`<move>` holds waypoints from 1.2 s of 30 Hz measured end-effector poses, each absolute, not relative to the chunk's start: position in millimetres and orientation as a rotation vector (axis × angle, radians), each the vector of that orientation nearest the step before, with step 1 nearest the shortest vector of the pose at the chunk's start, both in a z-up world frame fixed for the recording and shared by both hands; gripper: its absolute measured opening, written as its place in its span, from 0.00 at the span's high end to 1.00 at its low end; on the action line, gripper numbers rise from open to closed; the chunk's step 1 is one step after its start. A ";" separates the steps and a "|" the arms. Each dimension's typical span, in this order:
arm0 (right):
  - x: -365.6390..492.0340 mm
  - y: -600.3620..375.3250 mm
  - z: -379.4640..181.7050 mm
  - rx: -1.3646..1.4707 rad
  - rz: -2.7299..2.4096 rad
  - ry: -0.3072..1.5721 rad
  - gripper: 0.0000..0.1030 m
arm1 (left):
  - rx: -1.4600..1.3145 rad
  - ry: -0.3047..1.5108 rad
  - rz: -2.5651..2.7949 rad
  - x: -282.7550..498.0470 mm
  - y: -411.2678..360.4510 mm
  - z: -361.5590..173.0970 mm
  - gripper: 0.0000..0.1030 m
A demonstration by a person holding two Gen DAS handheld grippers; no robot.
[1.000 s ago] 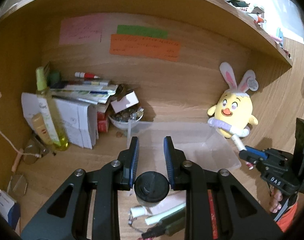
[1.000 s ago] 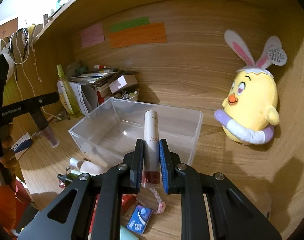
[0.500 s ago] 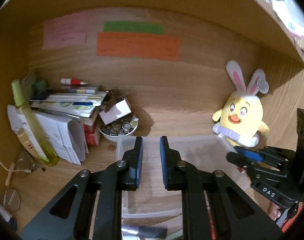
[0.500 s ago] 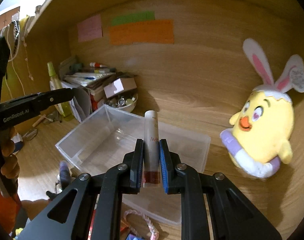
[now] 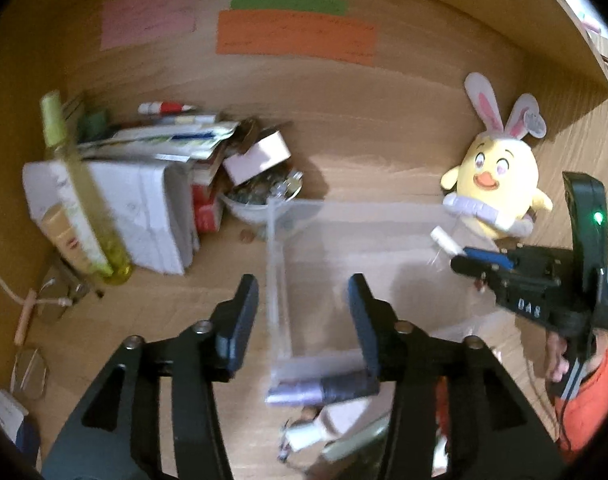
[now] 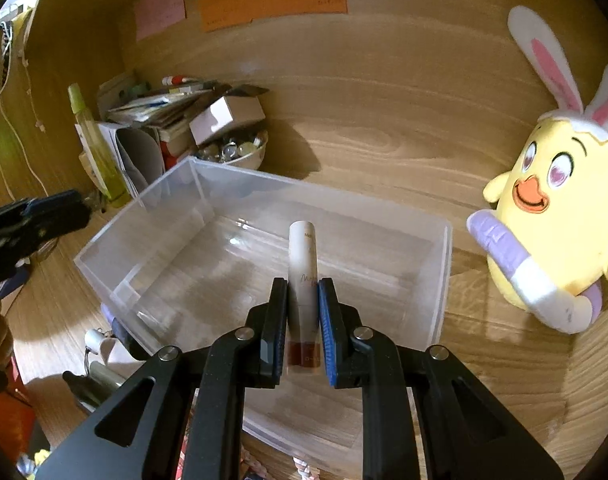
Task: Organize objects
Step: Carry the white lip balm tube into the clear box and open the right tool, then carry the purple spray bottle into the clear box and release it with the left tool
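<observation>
Both grippers now over clear bin [image 6: 444, 264], pitched down.
Left gripper [image 5: 302, 316] jaws opening, nothing clamped; right gripper [image 6: 302, 320] pinches lip-tint tube [image 6: 302, 268] above bare floor.

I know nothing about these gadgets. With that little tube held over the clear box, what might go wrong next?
1. The right gripper pinches the tube low down; on release it might tip or bounce inside the clear box.
2. The left gripper, its jaws opening, straddles the box's near corner and could knock it.
3. Clutter crowds the box's front edge, so a nudged box may shove it.
</observation>
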State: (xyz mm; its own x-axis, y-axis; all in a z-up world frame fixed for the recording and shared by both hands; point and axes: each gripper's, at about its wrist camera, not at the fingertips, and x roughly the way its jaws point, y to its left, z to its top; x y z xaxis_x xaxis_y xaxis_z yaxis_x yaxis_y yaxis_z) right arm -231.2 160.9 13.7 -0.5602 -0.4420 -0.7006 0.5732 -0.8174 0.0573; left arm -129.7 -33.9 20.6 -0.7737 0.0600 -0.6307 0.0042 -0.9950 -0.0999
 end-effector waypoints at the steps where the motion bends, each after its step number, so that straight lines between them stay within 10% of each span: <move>1: -231.6 160.0 12.6 0.991 -2.342 0.239 0.86 | -1.051 -0.156 2.928 -124.2 -36.4 18.6 0.42; 9: -236.7 153.1 2.0 1.044 -2.341 0.280 0.86 | -1.154 -0.180 2.860 -107.7 -41.4 -6.3 0.19; 24: -238.1 150.6 -1.9 1.084 -2.328 0.294 0.84 | -1.383 -0.180 2.646 -127.9 -13.2 -50.4 0.10; 36: -213.7 147.8 17.4 0.962 -2.369 0.349 0.46 | -1.453 -0.230 2.650 -143.6 -14.5 -64.9 0.07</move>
State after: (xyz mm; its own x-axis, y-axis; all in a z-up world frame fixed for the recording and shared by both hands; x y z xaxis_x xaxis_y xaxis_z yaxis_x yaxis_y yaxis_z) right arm -213.7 147.8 17.4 -0.5900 -0.3957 -0.7038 0.5818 -0.8128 -0.0308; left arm -143.6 -14.5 -64.9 -0.5356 0.1692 -0.8274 -0.0244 -0.9824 -0.1851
